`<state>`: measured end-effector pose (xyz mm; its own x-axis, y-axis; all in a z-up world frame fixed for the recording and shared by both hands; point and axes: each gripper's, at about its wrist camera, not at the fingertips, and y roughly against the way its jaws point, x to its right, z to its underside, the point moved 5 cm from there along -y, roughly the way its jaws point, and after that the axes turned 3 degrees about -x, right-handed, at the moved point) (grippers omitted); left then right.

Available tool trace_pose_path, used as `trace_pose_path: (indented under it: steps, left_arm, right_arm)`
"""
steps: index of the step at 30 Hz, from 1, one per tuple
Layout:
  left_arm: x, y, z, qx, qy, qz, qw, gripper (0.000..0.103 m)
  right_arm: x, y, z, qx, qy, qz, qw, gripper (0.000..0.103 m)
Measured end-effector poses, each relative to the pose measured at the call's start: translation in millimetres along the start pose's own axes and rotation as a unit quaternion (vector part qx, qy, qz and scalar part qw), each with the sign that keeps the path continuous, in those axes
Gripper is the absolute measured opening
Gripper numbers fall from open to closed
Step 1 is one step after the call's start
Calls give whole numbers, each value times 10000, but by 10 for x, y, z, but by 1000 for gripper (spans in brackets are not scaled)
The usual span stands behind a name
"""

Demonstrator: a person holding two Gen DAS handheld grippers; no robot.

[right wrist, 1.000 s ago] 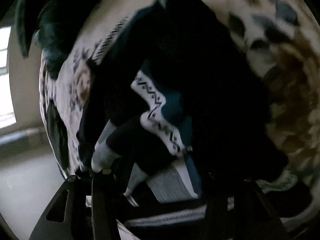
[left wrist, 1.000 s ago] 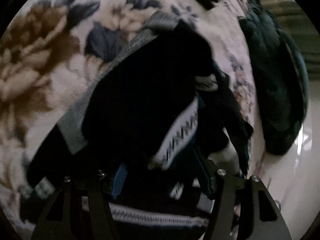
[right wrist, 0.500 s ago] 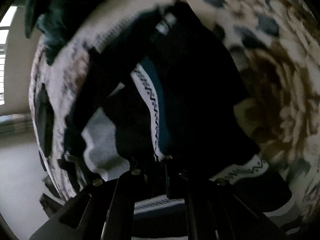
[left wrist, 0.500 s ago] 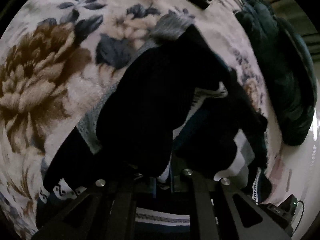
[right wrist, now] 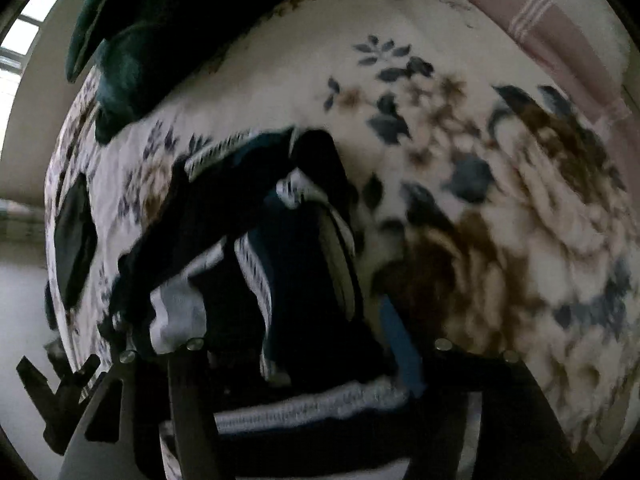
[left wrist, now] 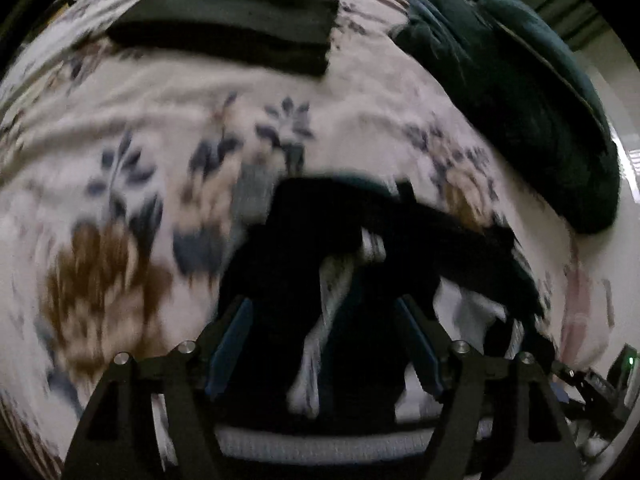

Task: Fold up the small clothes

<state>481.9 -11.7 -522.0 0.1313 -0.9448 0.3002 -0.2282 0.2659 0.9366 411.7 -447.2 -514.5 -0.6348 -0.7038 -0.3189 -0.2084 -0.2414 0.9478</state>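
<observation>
A heap of small dark clothes (left wrist: 340, 240) with white patterned bands lies on a floral blanket (left wrist: 120, 140). It also shows in the right wrist view (right wrist: 280, 248). My left gripper (left wrist: 324, 344) stands open with its blue-padded fingers (left wrist: 230, 344) on either side of the near end of the heap. My right gripper (right wrist: 280, 344) is also open over the heap, one blue pad (right wrist: 400, 352) showing at the right; the left finger is partly hidden by dark cloth. Both views are blurred by motion.
A folded dark garment (left wrist: 228, 20) lies flat at the far side of the blanket. A bulky dark green quilt (left wrist: 520, 92) lies along the right edge, also in the right wrist view (right wrist: 160, 20). A pink striped cloth (right wrist: 560, 40) lies at the far right.
Both grippers were shut on the clothes half a second ago and have opened wide. Both have pulled back, so more blanket and the folded dark garment show.
</observation>
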Motion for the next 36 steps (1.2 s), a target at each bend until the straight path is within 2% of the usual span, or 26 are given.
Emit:
trace_pose_path:
  steps: [1,2,3,4,7,11,14,15,17,18,19,20,22,25,29,33,36]
  left_arm:
    - [-13,-77,-126,98,-21,-121,9999,72]
    - [-30,-192,-232,102,-110,-307,9994,71]
    - [-50,-267,-289,70,-154,-428,9989,71]
    - [-88,-412,-367,7,-212,-521,9984,72]
    - [-211,-656,-471,-114,-234,-701,9972,71]
    - [-361,-808,-555,-204,6,-574,9981,72]
    - [-367,-759,-549,-155,-12,-539,9984,71]
    - [-346,-716,-544,-139,-18,-516,9986,71]
    - [-282,-525,-503,29,-146,-520,9985,71]
    - [-225,-405,-464,147,-268,-585,9978,72]
    - [-152,-258,-417,282,-426,-720,9961,73]
    - [-60,-127,-354,360,-567,-783,9947,82]
    - [99,93,-203,482,-801,-724,9930,94]
    - [393,345,104,515,-1052,-541,9916,94]
    - [797,426,655,193,-1348,-556,9891,94]
    - [1218,404,1462,-276,-1535,-383,9870,94]
    - [1593,303,2122,-601,-1571,-316,9853,94]
  right_arm:
    - [-17,-102,-77,-79,54,30,10000,65]
    - [-43,-160,-127,-74,100,-19,9999,52]
    - [-62,-176,-158,-17,169,-69,9998,10]
    - [-92,-176,-190,77,281,20,9996,4]
    - [-120,-141,-276,445,403,215,9980,3]
    - [7,-312,-323,353,349,457,9977,3]
    - [39,-477,-335,42,310,386,9988,4]
    - [48,-483,-334,-26,254,318,9992,6]
    - [55,-393,-329,-46,233,316,9992,31]
    - [40,-329,-313,9,282,307,9991,70]
    - [22,-245,-276,51,365,304,9989,99]
    - [-11,-161,-223,66,469,290,9985,103]
    - [-72,25,-70,74,711,421,9966,103]
    - [-81,250,185,-34,841,455,9954,103]
    - [113,543,456,-255,813,386,9956,103]
    - [477,780,579,-564,975,319,9931,103]
    - [820,902,514,-857,1305,232,9875,103]
